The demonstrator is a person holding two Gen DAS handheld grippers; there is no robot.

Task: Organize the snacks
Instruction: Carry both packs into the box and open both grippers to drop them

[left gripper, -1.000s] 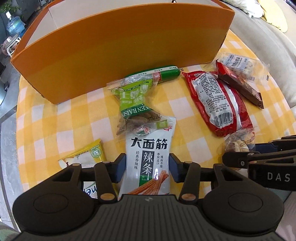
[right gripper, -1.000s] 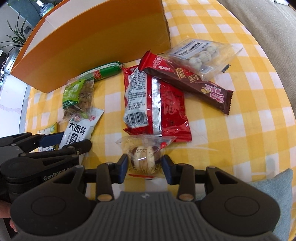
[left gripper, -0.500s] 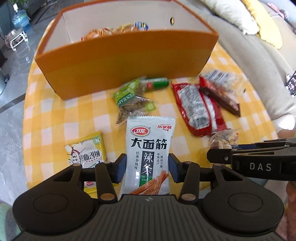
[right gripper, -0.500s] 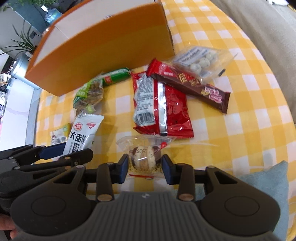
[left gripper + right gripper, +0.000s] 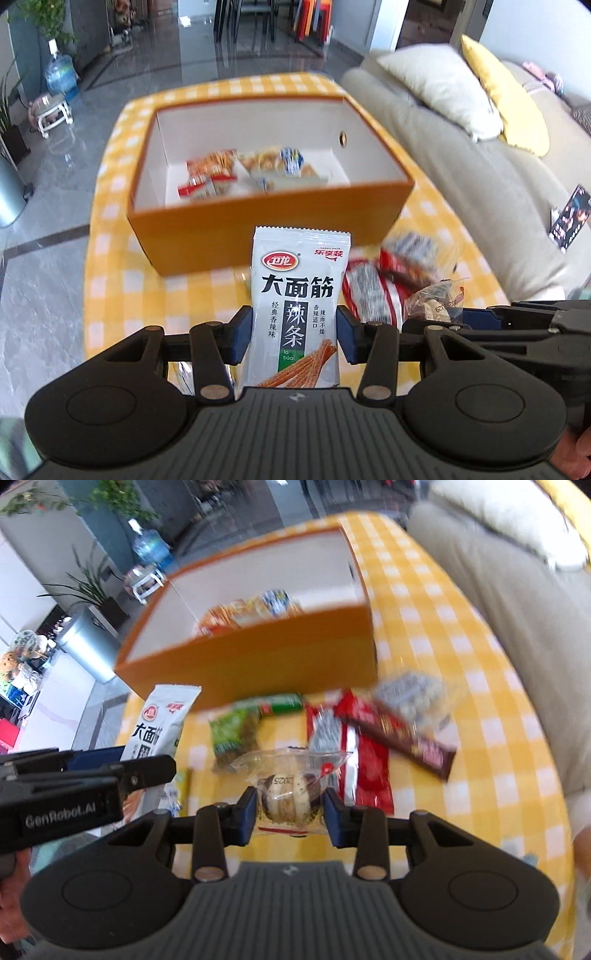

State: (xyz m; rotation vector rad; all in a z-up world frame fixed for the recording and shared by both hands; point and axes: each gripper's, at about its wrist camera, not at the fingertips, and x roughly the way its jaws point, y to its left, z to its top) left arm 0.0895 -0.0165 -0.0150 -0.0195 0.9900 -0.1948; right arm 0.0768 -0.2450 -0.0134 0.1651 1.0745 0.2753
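Both hands are up off the table with a snack each, and the orange box (image 5: 269, 206) sits open at twelve o'clock, so the job in hand looks like carrying the two packets over its near wall and dropping them in. To do it well I'd clear that near rim with room to spare, since the white packet (image 5: 295, 310) hangs long and its free top end could catch the edge. I'd bring it over the bare white floor at the left of the box, around eleven o'clock, as the packets already inside (image 5: 243, 170) are heaped toward the middle. Let go only once each snack is well inside the walls, and low, so nothing bounces out. The two grippers ride close side by side, so stagger them or keep them apart at the drop.

The left gripper (image 5: 295, 334) is closed partway on the white packet, blue pads pressing its two long sides, packet upright between them. The right gripper (image 5: 290, 808) is narrower, pinched on a clear bag holding a round cake (image 5: 288, 797), pads tight on either side of it.

Left behind on the checked cloth (image 5: 480, 738), between one and two o'clock of the right gripper, lie the red packets (image 5: 362, 760); green ones (image 5: 236, 731) at eleven, near the box's front wall.
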